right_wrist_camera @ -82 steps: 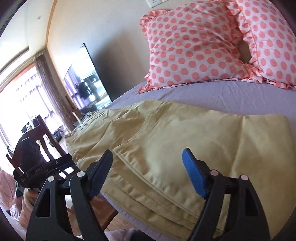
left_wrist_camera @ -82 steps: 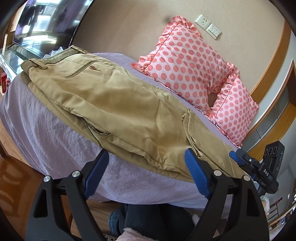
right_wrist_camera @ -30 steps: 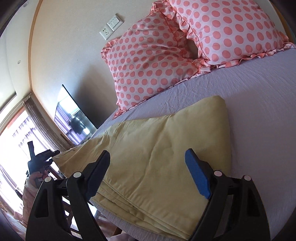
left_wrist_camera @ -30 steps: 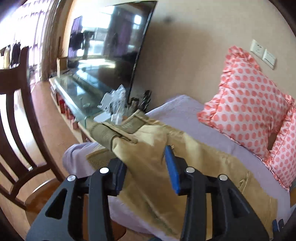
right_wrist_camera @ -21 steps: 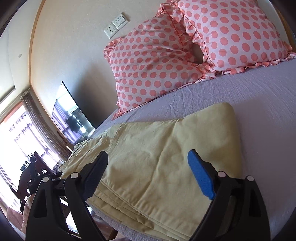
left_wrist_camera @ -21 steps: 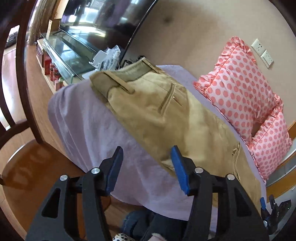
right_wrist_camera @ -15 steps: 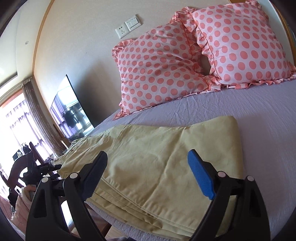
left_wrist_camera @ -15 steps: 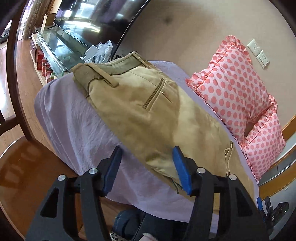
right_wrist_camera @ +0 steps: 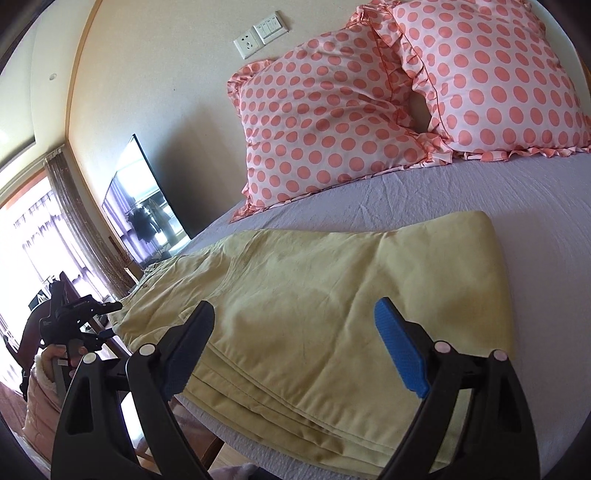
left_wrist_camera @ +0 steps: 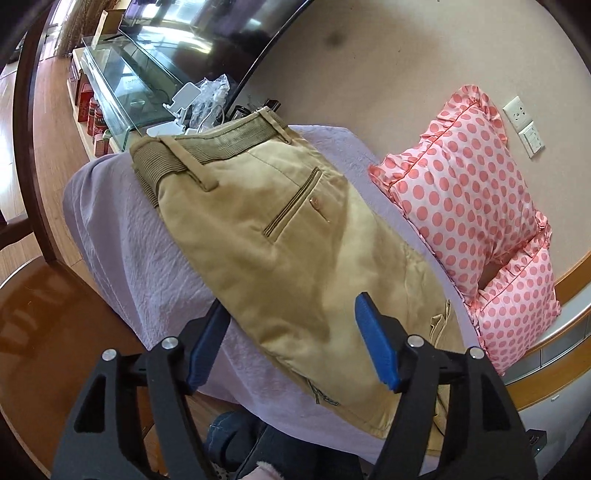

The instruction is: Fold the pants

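Tan pants [left_wrist_camera: 295, 243] lie folded lengthwise on the lilac bed sheet [left_wrist_camera: 122, 236], waistband at the far left, back pocket facing up. In the right wrist view the pants [right_wrist_camera: 332, 306] show stacked layered edges at the near bed edge and a folded end at the right. My left gripper [left_wrist_camera: 291, 343] is open and empty, hovering over the pants' near edge around mid-length. My right gripper [right_wrist_camera: 295, 347] is open and empty above the leg end of the pants. The left gripper also shows far left in the right wrist view [right_wrist_camera: 74, 314].
Two pink polka-dot pillows [right_wrist_camera: 332, 110] lean against the wall at the head of the bed. A TV [left_wrist_camera: 207, 26] and a glass stand with clutter [left_wrist_camera: 147, 96] sit past the waistband. A dark wooden chair [left_wrist_camera: 26, 147] stands at the left on the wood floor.
My left gripper was shut on the waistband one second ago, then let go, opened and pulled back along the near edge. The right gripper stayed open and tilted slightly lower.
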